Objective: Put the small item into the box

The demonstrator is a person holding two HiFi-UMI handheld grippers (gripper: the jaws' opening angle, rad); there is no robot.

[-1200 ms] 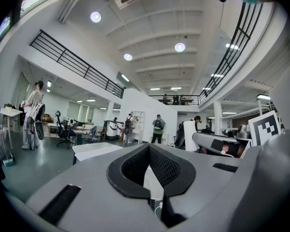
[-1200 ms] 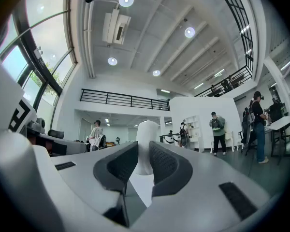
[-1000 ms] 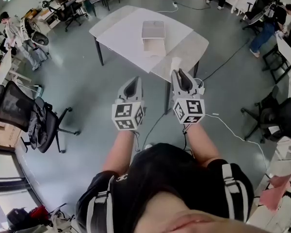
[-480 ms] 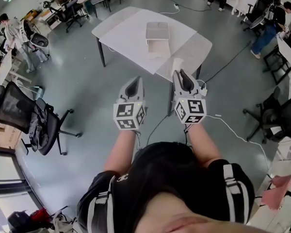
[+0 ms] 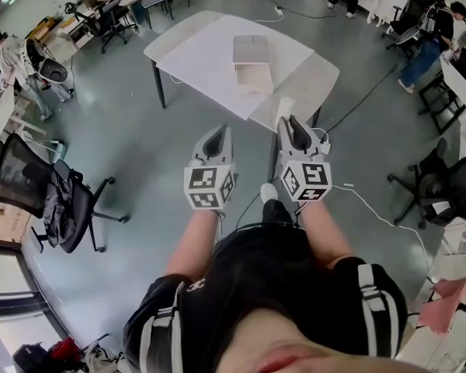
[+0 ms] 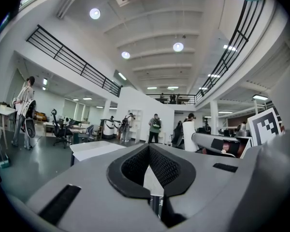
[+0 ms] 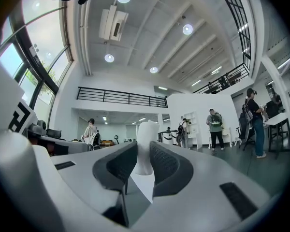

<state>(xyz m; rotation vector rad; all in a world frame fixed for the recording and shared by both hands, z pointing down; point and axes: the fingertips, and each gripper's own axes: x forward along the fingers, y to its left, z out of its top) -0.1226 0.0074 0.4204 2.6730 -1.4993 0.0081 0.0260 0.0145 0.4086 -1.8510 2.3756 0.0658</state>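
Observation:
In the head view a white table (image 5: 206, 57) stands ahead on the grey floor, and on it sits an open pale box (image 5: 252, 76) with its lid (image 5: 251, 48) laid back. Both grippers hang in the air short of the table, level with each other. My right gripper (image 5: 293, 124) is shut on a small white item (image 5: 283, 106), which pokes out past the jaw tips; in the right gripper view the small white item (image 7: 146, 144) stands upright between the dark pads. My left gripper (image 5: 216, 137) is shut with nothing in it, as the left gripper (image 6: 149, 148) view confirms.
A black office chair (image 5: 39, 189) draped with a jacket stands at the left. More chairs (image 5: 439, 189) stand at the right, and a cable (image 5: 373, 212) runs over the floor. Several people stand at desks around the room's edges. A white shoe (image 5: 269, 193) shows below the grippers.
The view has shifted slightly and a white shoe has come into sight between the grippers. Both grippers keep their pose, and the item stays in the right one.

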